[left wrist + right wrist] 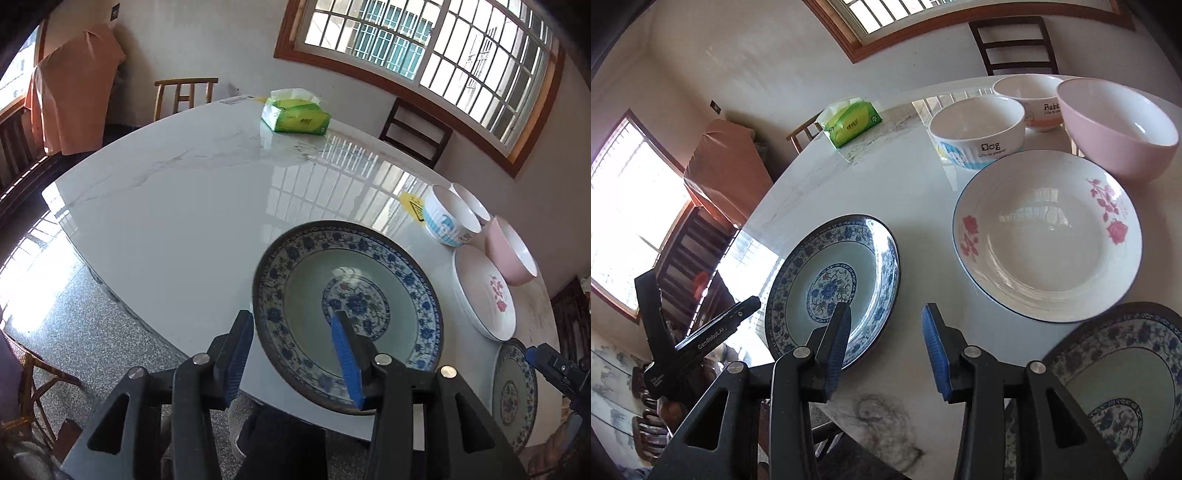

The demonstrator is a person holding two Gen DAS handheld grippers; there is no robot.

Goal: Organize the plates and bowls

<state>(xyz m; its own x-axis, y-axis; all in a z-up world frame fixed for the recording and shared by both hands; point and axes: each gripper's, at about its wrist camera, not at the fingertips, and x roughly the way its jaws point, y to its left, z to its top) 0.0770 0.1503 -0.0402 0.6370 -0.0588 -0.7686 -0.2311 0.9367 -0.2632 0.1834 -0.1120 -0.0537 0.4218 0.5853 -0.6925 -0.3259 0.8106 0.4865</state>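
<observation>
A blue-patterned plate lies on the white marble table. My left gripper is open, its jaws straddling the plate's near-left rim, one finger over the plate. My right gripper is open and empty above the table, between that plate and a second blue-patterned plate. A white rose plate, a pink bowl, a "Dog" bowl and a "Rabbit" bowl stand beyond.
A green tissue pack lies at the table's far side. Wooden chairs stand around the table. The table's front edge is just below both grippers. A dark smudge pattern marks the marble near the right gripper.
</observation>
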